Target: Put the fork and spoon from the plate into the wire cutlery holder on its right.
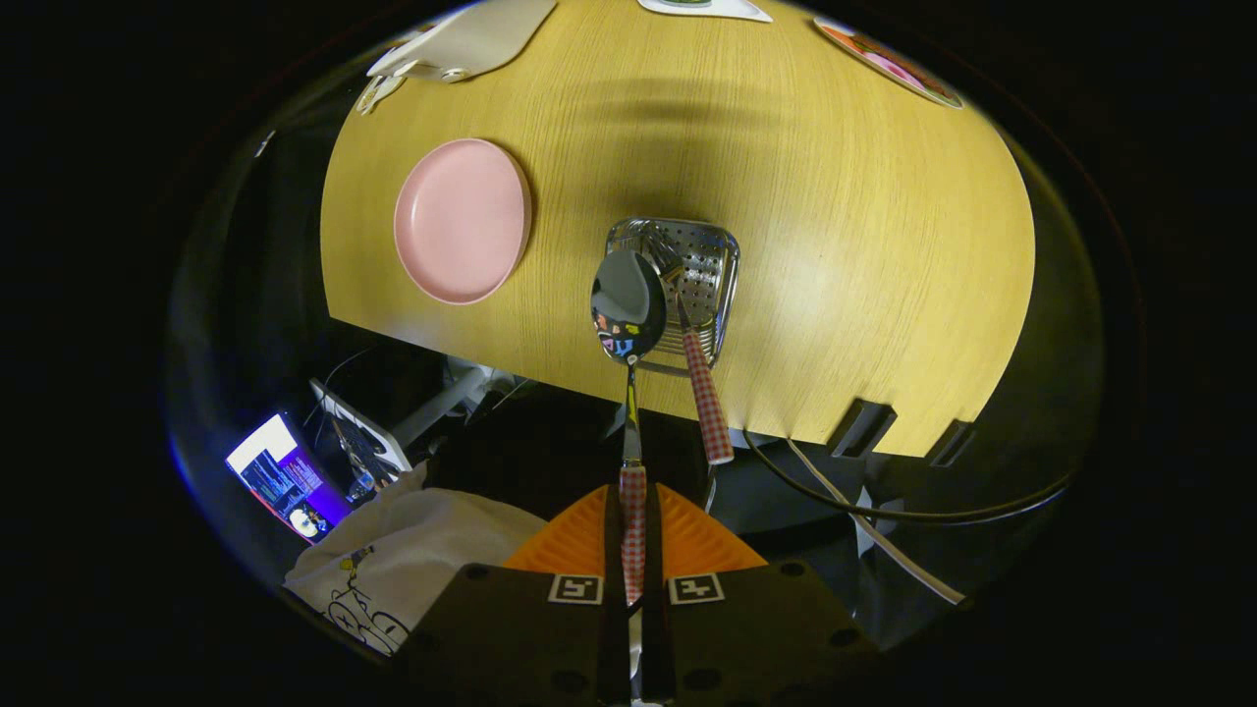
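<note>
- The gripper [633, 535] was clamped on the spoon [628, 324], both orange fingers [574, 540] pressed against the red-checked handle that ran up between them.
- The spoon stood out ahead of the fingers, its steel shaft leading to the shiny bowl, which hung over the near left corner of the holder [687, 275].
- Whether the spoon bowl touched the holder's rim could not be told.
- The holder stood on the wooden table [835, 216], near the table's near edge; it was a metal basket with a perforated bottom.
- The fork [702, 383] sat in the holder, just right of the spoon, its tines down inside and its red-checked handle sticking out over the holder's near rim toward the gripper.
- The pink plate [462, 221] lay on the table left of the holder, apart from it, with nothing on it.
- A pale flat board [471, 39] lay at the table's far edge, well beyond the plate and left of the holder.
- Below the table's near edge, on the gripper's side of the holder, a dark cable [884, 506] curved across, and a lit screen [285, 476] and a white cloth [412, 550] lay off to the left.
</note>
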A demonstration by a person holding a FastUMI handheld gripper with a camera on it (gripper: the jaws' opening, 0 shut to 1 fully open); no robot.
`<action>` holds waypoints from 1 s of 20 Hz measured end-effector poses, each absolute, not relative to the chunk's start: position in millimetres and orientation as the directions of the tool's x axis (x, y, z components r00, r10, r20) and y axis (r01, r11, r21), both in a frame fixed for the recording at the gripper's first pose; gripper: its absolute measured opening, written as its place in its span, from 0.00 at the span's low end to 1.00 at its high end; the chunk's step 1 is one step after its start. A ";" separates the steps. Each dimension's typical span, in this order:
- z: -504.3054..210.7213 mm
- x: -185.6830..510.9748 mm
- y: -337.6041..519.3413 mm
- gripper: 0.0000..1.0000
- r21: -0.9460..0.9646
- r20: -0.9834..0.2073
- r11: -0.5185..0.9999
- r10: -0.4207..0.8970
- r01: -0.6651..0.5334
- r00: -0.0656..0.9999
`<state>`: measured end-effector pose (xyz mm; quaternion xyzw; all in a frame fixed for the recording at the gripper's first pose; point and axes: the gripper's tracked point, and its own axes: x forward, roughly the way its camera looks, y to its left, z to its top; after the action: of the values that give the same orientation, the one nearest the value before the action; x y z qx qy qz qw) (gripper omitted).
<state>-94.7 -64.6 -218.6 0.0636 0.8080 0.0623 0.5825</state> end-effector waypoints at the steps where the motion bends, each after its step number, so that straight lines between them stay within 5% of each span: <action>1: -221.5 -92.2 -66.4 0.10 0.164 -0.930 0.986 0.162 0.021 -0.331; 8: -241.1 -88.5 -79.3 0.10 0.118 -0.904 0.993 0.117 0.024 -0.411; 15: -244.2 -69.7 -82.2 0.19 0.114 -0.915 0.993 0.120 0.039 -0.384; 19: -239.6 -63.2 -78.2 0.41 0.137 -0.925 0.986 0.160 0.092 -0.345; 20: -237.9 -61.7 -79.8 0.58 0.138 -0.931 0.986 0.161 0.092 -0.329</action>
<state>-61.7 -79.8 -237.9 0.0776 0.8145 0.0299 0.5741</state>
